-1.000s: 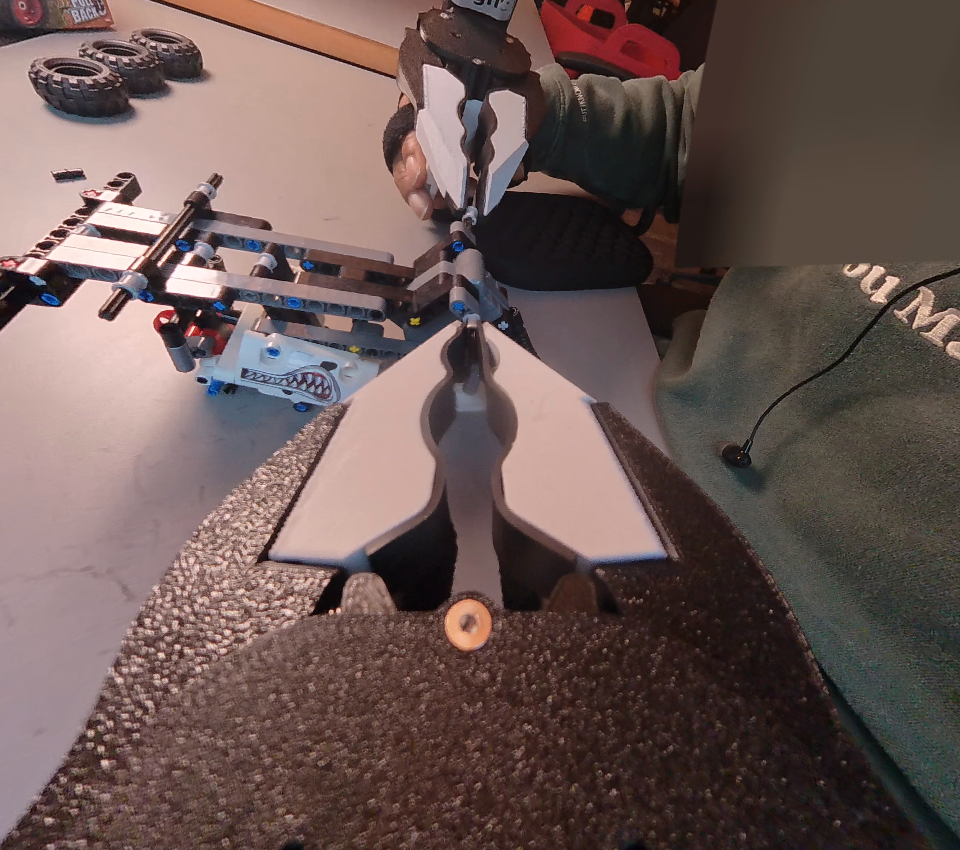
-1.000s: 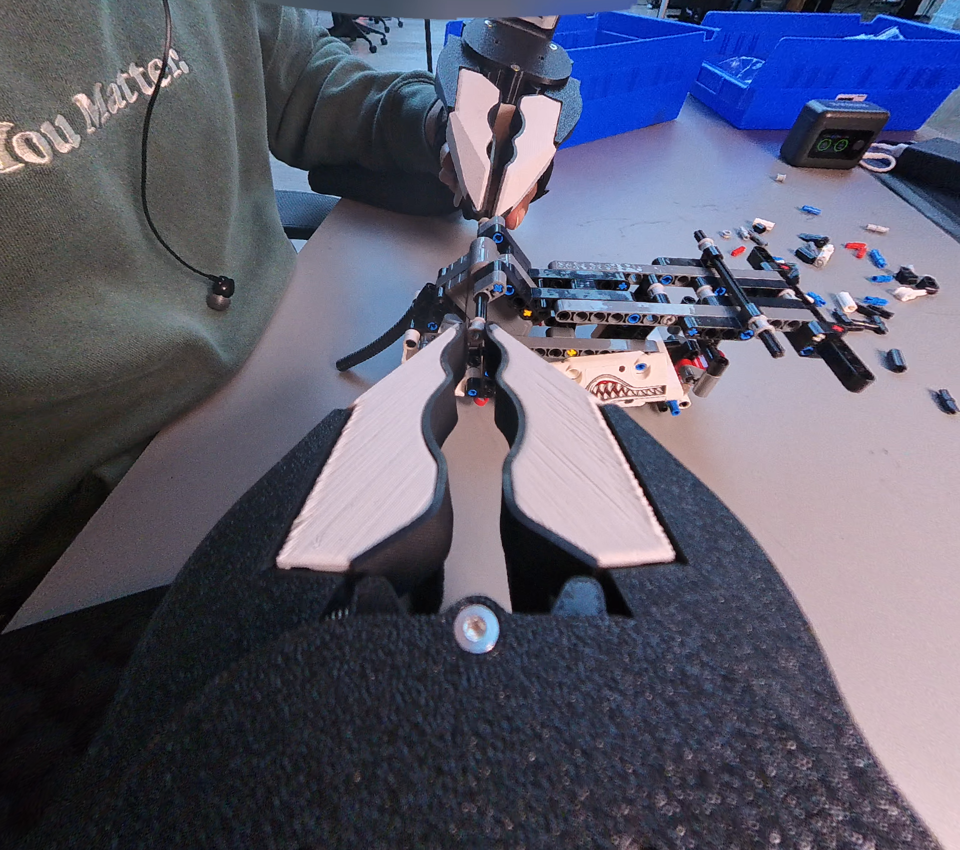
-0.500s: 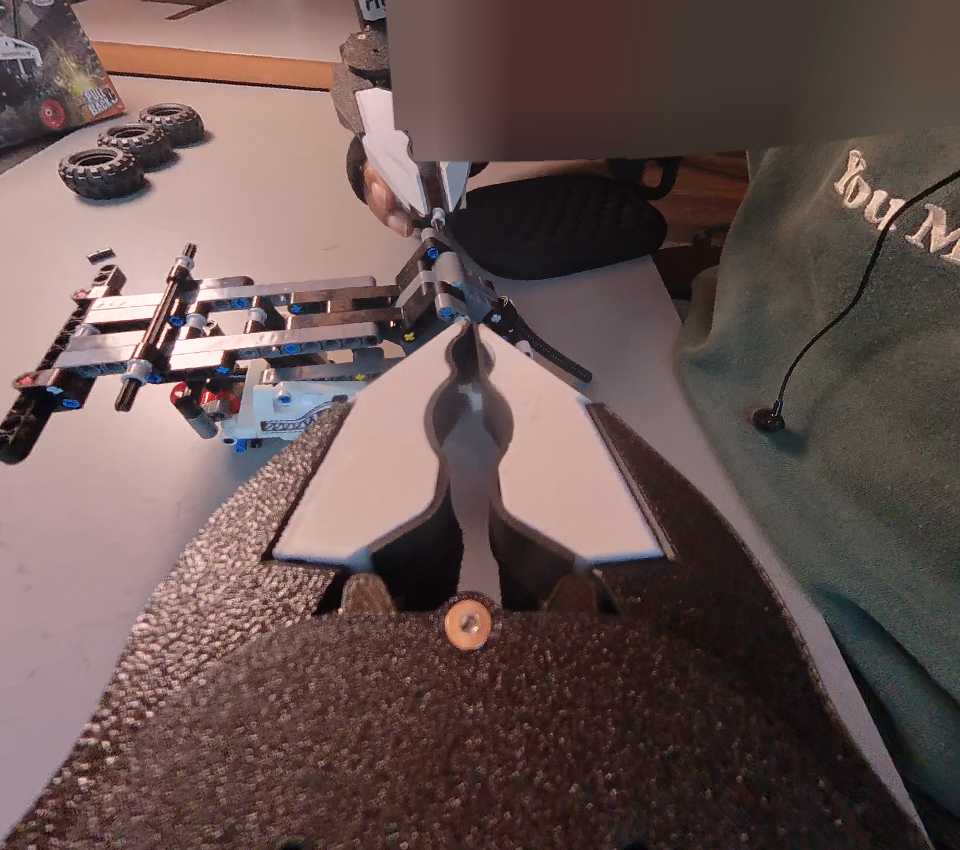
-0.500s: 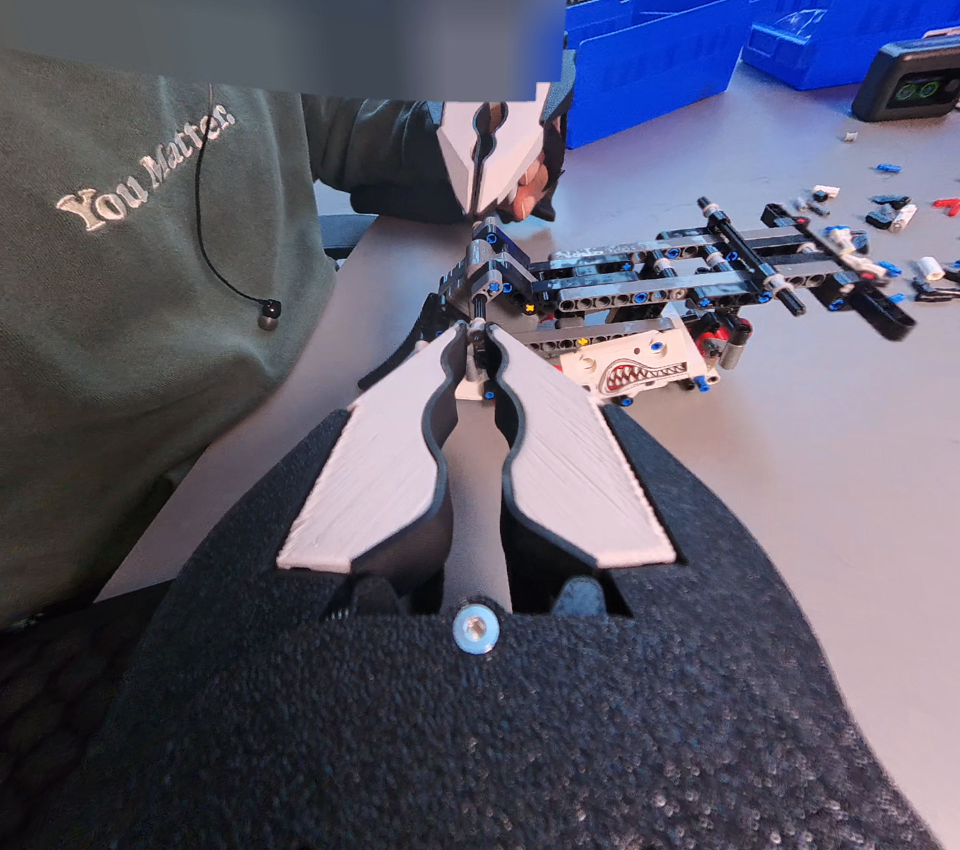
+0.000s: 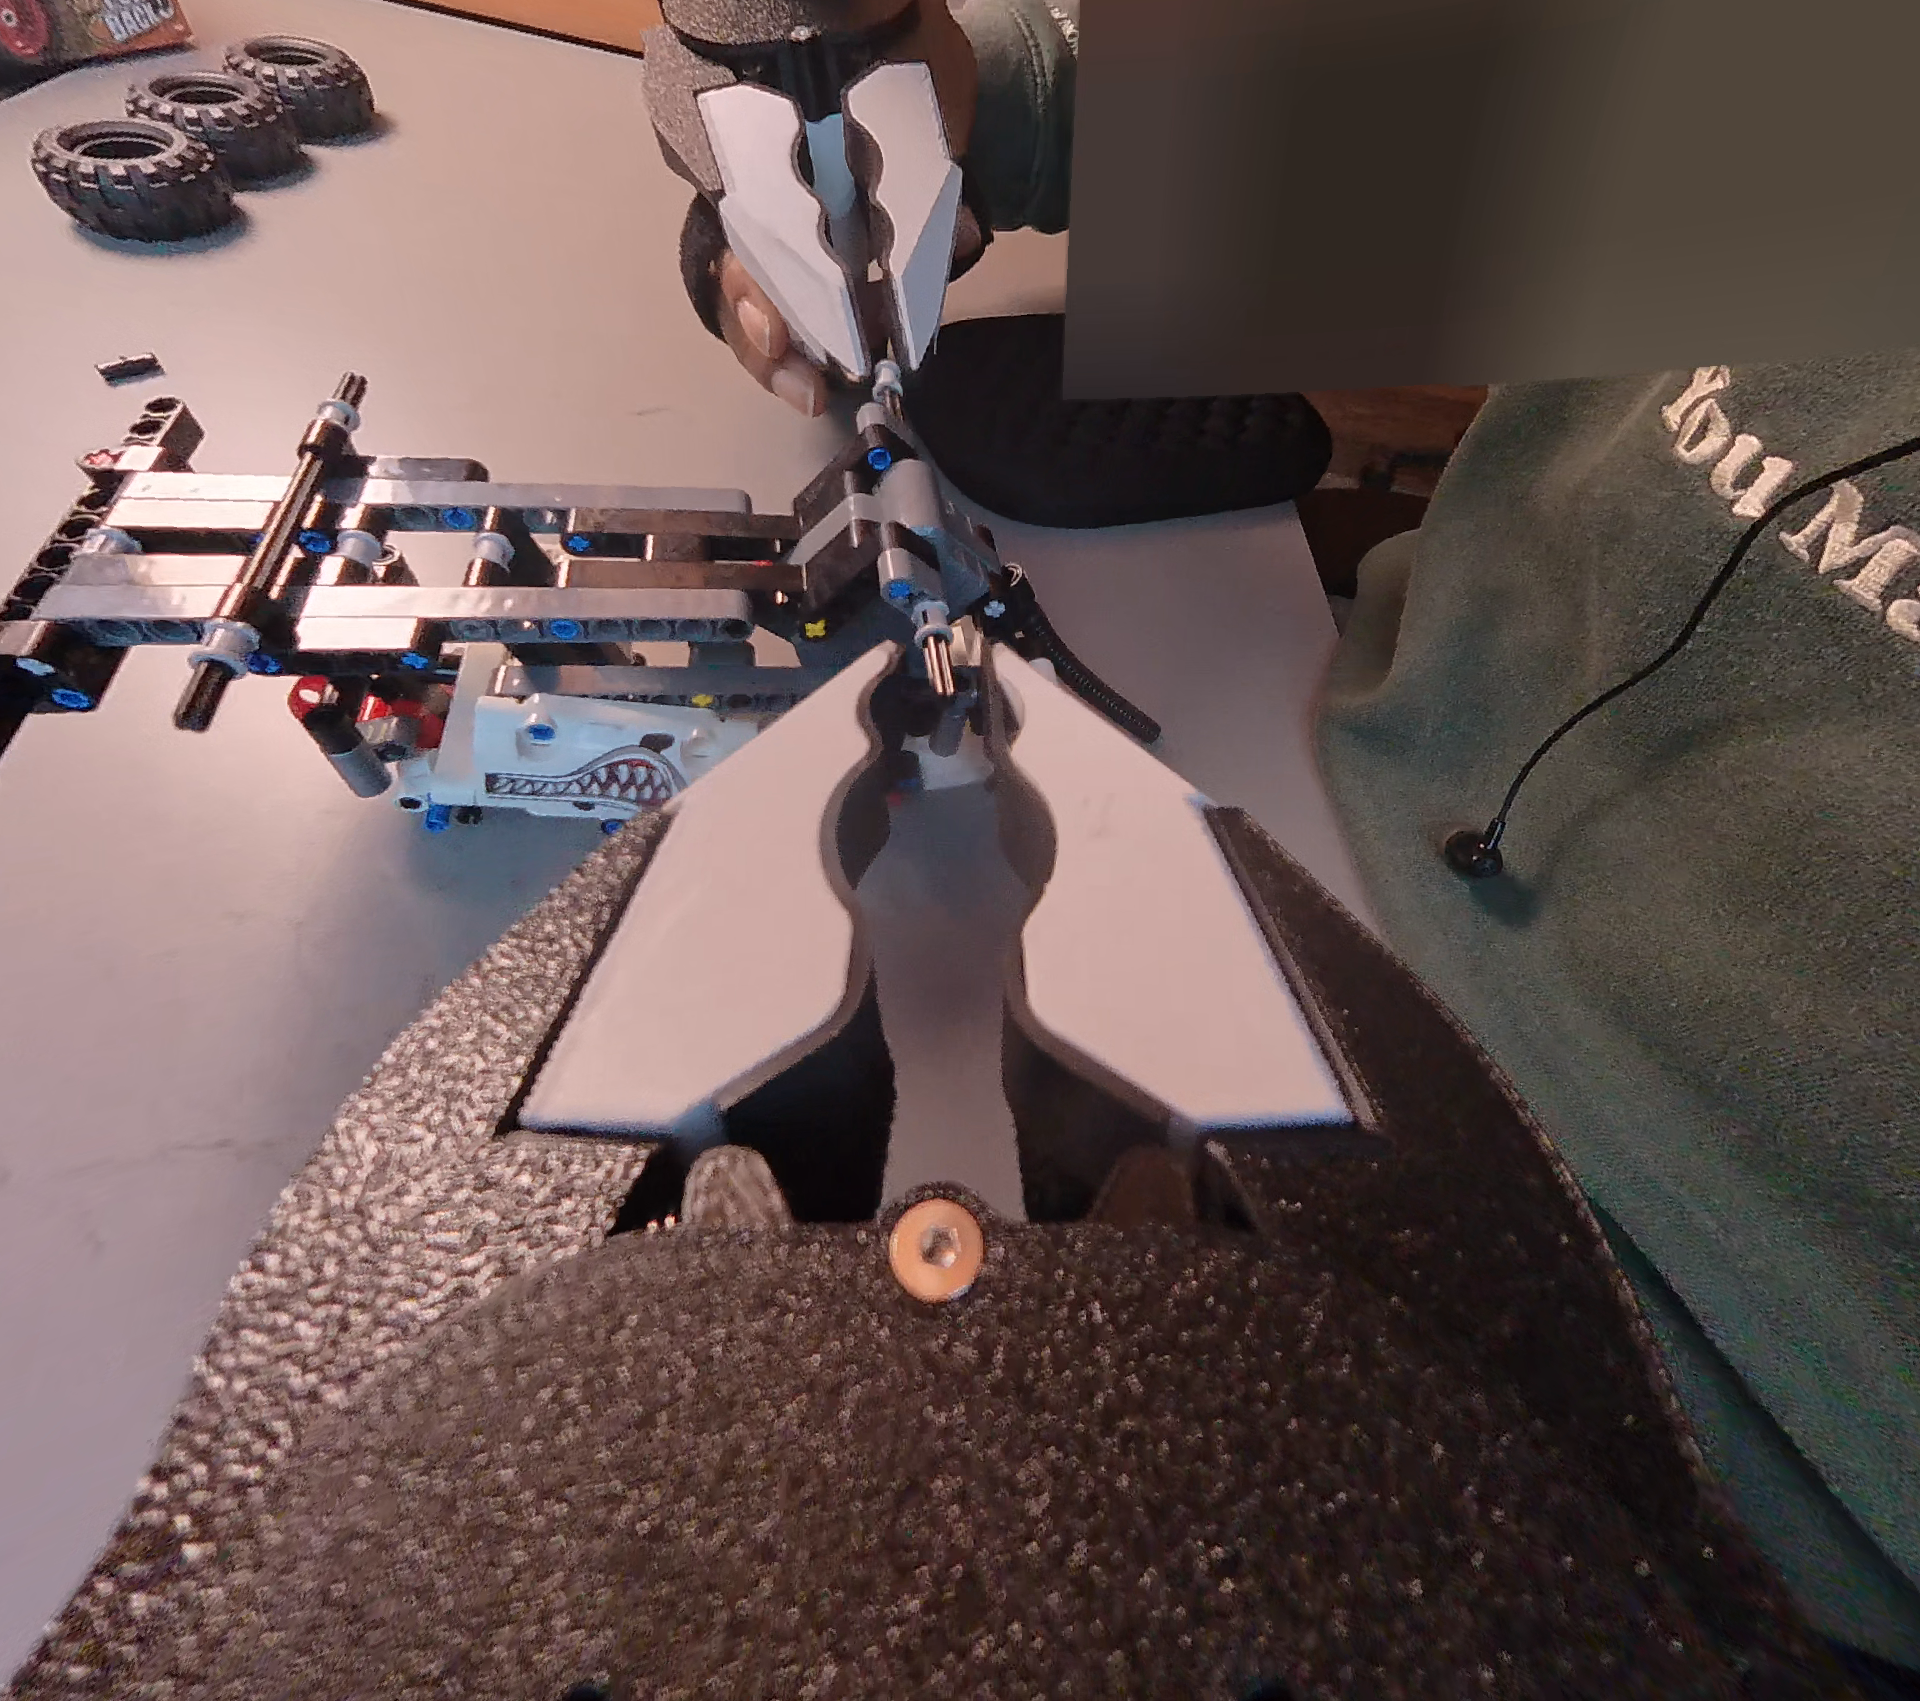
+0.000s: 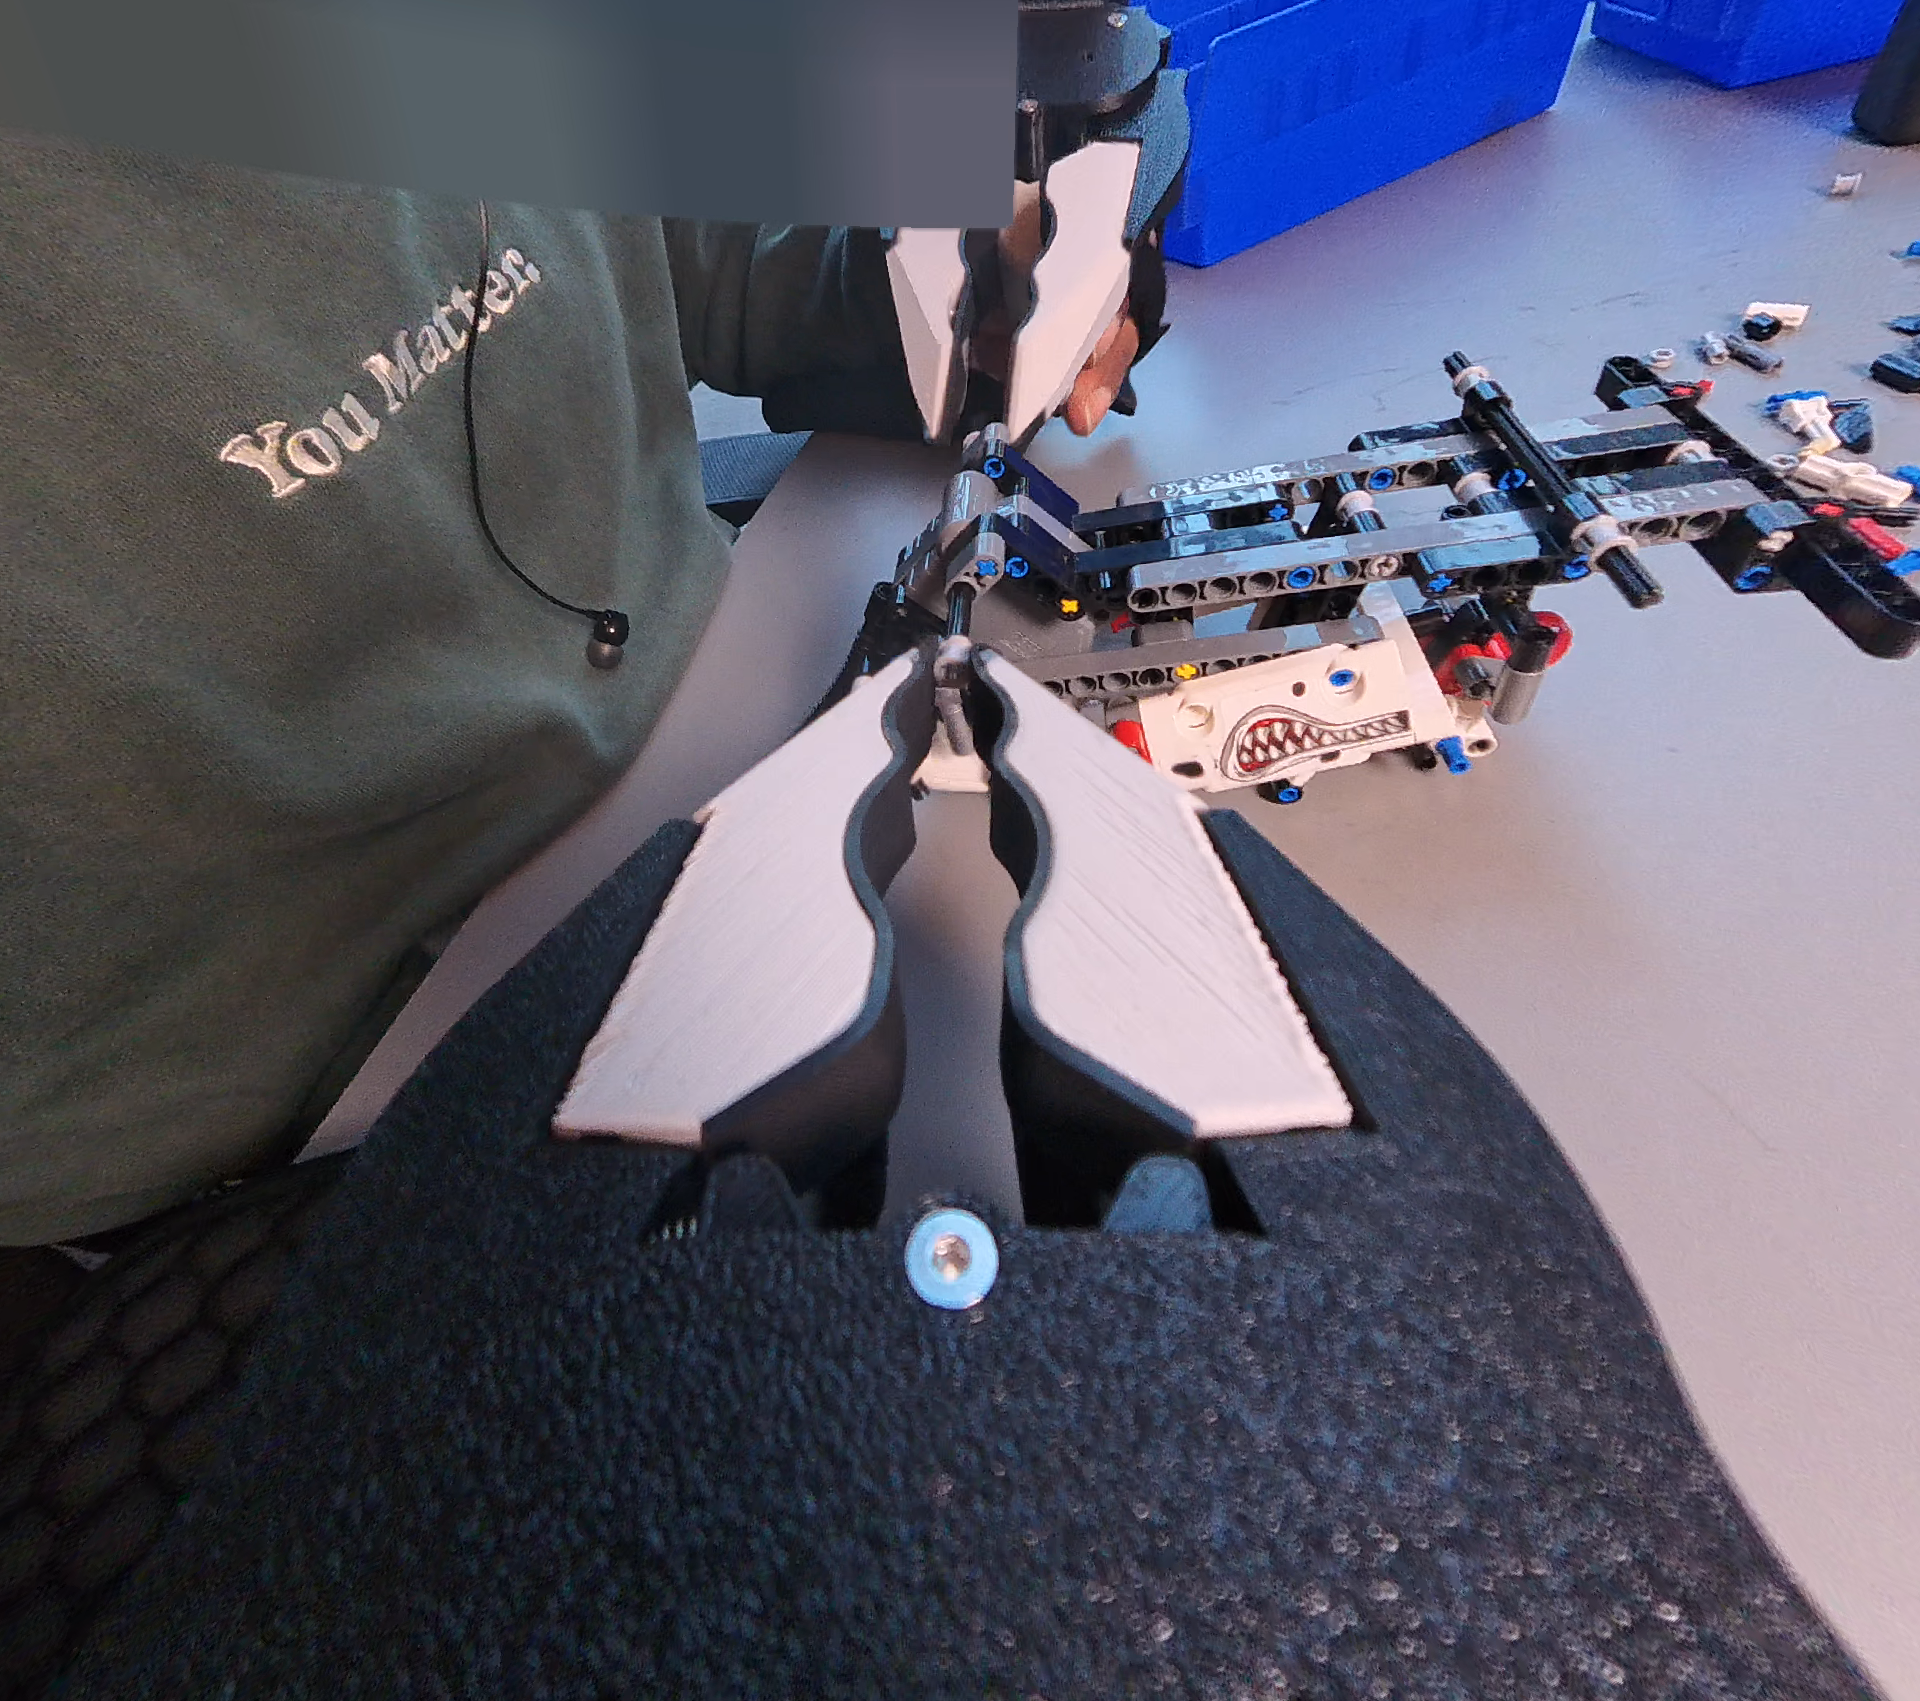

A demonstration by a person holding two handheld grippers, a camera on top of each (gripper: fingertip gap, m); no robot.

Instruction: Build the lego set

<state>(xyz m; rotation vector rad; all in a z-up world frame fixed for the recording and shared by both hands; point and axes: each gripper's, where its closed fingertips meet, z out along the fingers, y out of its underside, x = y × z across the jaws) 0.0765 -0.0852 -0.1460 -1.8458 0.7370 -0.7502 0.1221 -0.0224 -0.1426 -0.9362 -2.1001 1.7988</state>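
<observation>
Table carries the lego chassis near its edge. Left gripper, jaws slightly parted, straddles the chassis's axle end without clear grip; right gripper pinches that axle's opposite tip.

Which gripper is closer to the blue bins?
Left. The left gripper sits just in front of the blue bins; the right gripper pinches the axle's opposite end, farther from them.

Bare table lies between the tyres and the chassis.
</observation>
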